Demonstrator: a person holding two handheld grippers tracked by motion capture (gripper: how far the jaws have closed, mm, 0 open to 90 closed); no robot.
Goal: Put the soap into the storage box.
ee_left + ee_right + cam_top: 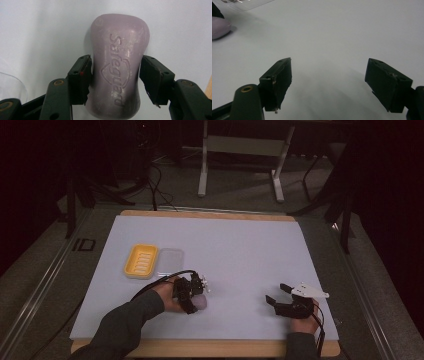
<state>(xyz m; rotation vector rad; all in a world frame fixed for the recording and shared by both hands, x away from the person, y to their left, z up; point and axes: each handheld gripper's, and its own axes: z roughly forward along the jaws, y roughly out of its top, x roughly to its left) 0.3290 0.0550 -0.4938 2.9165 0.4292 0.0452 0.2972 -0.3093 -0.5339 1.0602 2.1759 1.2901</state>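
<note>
Soap bar lies between left gripper's jaws, seemingly touching both.

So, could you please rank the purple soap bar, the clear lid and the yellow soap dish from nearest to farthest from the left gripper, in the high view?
1. Purple soap bar, between the left gripper jaws.
2. Clear lid, behind it.
3. Yellow soap dish, left of the lid.

Bench layout
Soap bar lies on the bench between the left claw's jaws; tray and lid sit side by side behind it.
</note>
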